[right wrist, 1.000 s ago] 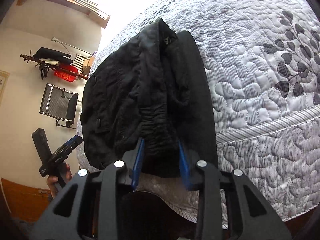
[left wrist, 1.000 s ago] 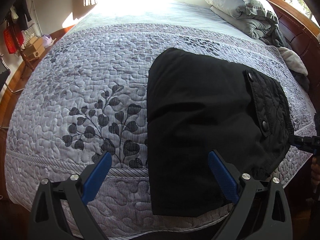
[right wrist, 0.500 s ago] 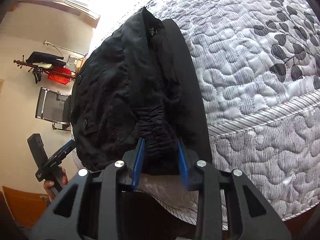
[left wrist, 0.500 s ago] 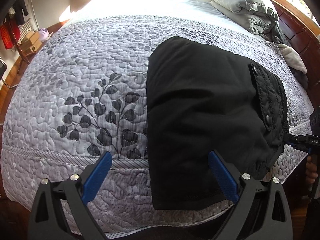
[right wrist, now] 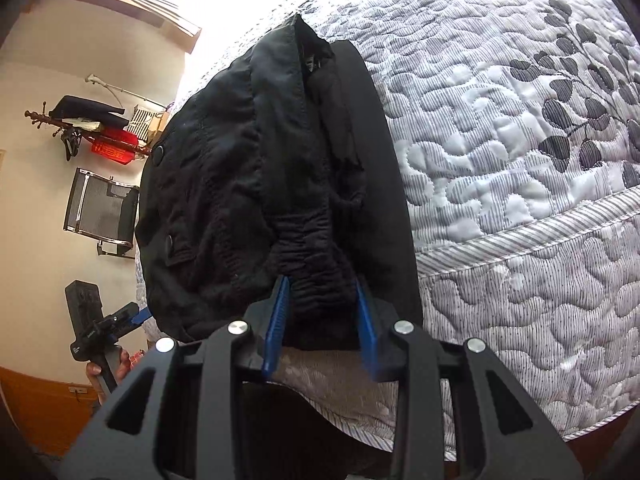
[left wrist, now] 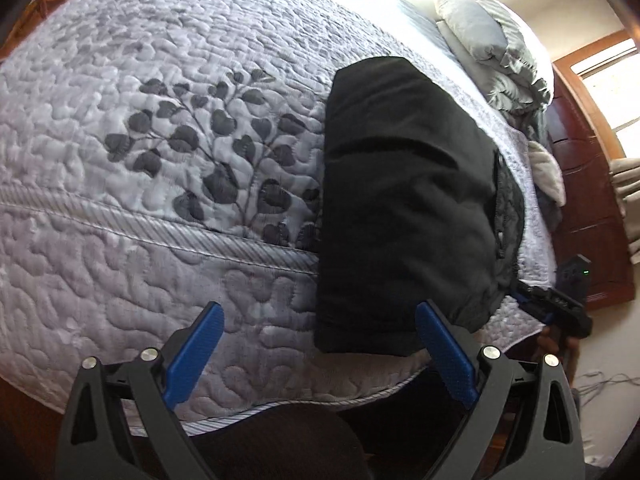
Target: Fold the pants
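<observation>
The black pants [left wrist: 404,200] lie folded in a thick bundle on the grey quilted bed [left wrist: 160,128], near its front edge. A snap pocket flap shows on the bundle's right side. My left gripper [left wrist: 320,344] is open and empty, just in front of the bundle's near left corner. My right gripper [right wrist: 320,312] is shut on the pants' elastic waistband [right wrist: 316,248] at the bundle's near end. In the right wrist view the pants [right wrist: 248,184] bulge upward, with layers stacked. The right gripper also shows in the left wrist view [left wrist: 532,300] at the bundle's right edge.
Grey pillows and bedding [left wrist: 492,44] are piled at the far right of the bed. A wooden headboard [left wrist: 588,200] stands to the right. A coat rack with clothes [right wrist: 92,120] and a chair [right wrist: 100,216] stand by the wall.
My left gripper has swung left and tilted, still open. My right gripper has kept its hold on the waistband, and the bundle has shifted little.
</observation>
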Motion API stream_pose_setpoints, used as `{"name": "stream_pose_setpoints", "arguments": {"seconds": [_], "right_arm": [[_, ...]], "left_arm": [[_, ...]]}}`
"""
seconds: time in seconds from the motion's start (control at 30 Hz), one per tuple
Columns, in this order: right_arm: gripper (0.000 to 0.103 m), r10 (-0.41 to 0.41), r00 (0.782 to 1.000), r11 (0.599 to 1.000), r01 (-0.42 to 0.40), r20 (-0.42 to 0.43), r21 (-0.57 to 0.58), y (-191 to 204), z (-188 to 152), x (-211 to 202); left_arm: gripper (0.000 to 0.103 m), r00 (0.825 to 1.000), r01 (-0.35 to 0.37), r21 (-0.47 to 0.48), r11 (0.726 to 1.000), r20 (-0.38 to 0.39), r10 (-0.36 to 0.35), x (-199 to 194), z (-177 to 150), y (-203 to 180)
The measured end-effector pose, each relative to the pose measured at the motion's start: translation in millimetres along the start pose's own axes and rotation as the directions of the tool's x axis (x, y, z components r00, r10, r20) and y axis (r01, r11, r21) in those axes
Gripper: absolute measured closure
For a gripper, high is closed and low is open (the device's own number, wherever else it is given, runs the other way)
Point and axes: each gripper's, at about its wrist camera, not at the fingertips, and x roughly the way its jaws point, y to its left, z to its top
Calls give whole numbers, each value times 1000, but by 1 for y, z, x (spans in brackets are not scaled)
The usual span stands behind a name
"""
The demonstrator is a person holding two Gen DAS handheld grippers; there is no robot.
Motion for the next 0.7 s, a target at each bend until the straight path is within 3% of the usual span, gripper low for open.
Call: {"name": "stream_pose_setpoints", "arguments": {"seconds": [0.17,0.3,0.5,0.7], "right_arm": [[71,3,1000,1000,-3,-4,8,-6,2,2],[71,-3,1000,1000,4,-9,7,-6,4,4],[71,-1,1000,1000,1,-13,11,-4,6,6],[71,1,1000,1000,-1,-14,10,-7,7,7]], "left_arm": [[8,996,73,-40,997,-39,-74,19,8,6],[9,977,195,-85,977,-71,-201,34,13,5],[10,965,231,-60,971,-116,-236,59,27,-12],[10,976,169,-1,986,-137,-168,62,33,-33]]}}
